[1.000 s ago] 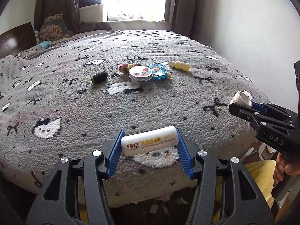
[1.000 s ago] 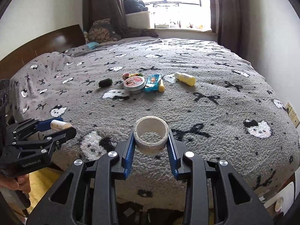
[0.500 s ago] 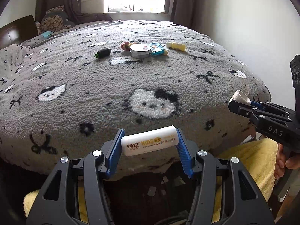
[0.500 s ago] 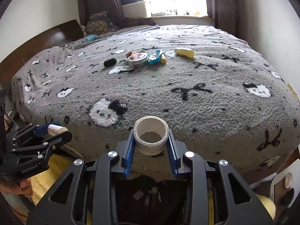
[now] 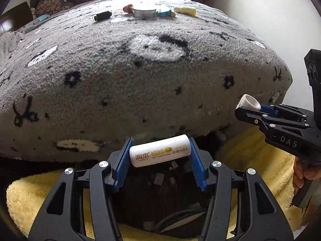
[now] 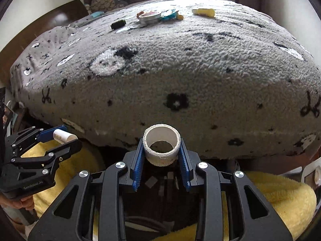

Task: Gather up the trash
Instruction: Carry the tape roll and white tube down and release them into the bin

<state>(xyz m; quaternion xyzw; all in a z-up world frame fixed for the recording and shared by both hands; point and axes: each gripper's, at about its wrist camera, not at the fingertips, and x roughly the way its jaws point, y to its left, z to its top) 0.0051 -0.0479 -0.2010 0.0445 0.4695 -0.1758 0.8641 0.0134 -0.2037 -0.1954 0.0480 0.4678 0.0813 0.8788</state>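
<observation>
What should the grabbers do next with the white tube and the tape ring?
Probably lower both a bit, then let go. The left gripper clamps the white tube, the right gripper the tape ring, both past the bed's edge above a dark opening, likely the bin.

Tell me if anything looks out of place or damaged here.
Nothing looks damaged or spilled. The odd part is a cluster of small items left on the grey bedspread: a black spool, a round tin, a blue wrapper and a yellow bottle lying on its side.
</observation>
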